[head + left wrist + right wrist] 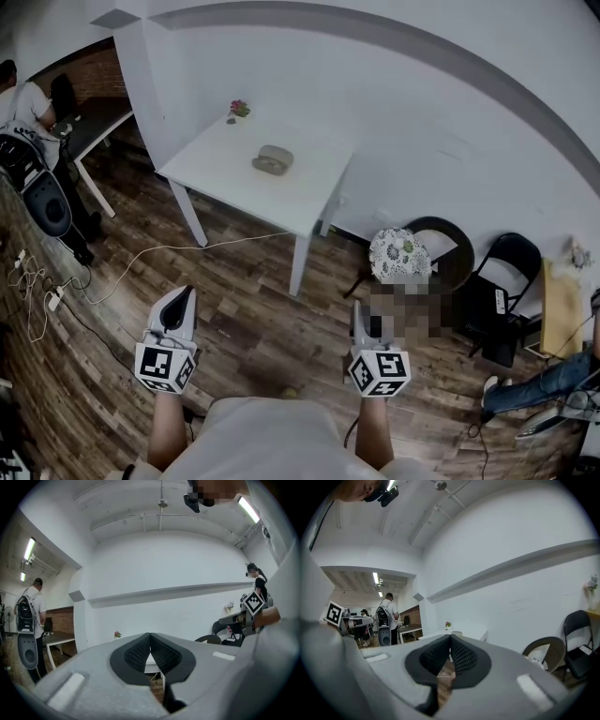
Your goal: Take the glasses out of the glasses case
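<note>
The case (272, 160) lies on the far white table (217, 180), well apart from both grippers held low near the body. The left gripper (184, 294) and right gripper (357, 309) are each clenched on nothing. On the way in, the floor cable (169, 247) could catch a foot, and the loose case may skid if pushed unbraced.

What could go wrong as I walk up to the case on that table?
1. A cable runs between you and the table; it could catch a foot.
2. The left claw and the right claw are both shut. Arriving that way, they may shove the loose case rather than grip it, perhaps toward the table edge.
</note>
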A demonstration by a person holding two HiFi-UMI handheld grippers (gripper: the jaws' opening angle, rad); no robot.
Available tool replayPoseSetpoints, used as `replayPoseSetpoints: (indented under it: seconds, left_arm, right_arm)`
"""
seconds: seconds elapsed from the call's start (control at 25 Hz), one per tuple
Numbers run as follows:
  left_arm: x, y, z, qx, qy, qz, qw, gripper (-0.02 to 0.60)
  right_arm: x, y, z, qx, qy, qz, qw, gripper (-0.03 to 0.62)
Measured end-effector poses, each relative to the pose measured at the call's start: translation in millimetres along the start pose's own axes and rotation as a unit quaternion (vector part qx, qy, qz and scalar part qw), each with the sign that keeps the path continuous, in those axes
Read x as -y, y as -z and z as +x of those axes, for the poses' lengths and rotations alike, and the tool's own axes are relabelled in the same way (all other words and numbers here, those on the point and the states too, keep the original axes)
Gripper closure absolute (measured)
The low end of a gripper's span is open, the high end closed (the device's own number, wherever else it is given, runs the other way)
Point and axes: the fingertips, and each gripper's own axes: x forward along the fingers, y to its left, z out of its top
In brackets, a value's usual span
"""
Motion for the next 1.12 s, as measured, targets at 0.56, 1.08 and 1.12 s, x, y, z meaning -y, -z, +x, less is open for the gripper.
replayPoseSetpoints:
  seconds: [0.56, 1.08, 1.12]
  left_arm:
    - [33, 1, 22, -0.005, -0.009, 0.008, 0.9999, 0.572]
    - [8, 17, 58, -0.011, -0.012, -0.006, 0.9998, 0.572]
    - [4, 19, 64, -0.012, -0.011, -0.006, 0.9998, 0.572]
  right_arm:
    - [36, 2, 16, -0.003, -0.024, 0.004, 1.0, 0.591]
    - [38, 6, 64, -0.015, -0.03, -0.001, 0.999, 0.591]
    - [38, 5, 70, -0.016, -0.03, -0.002, 0.999, 0.591]
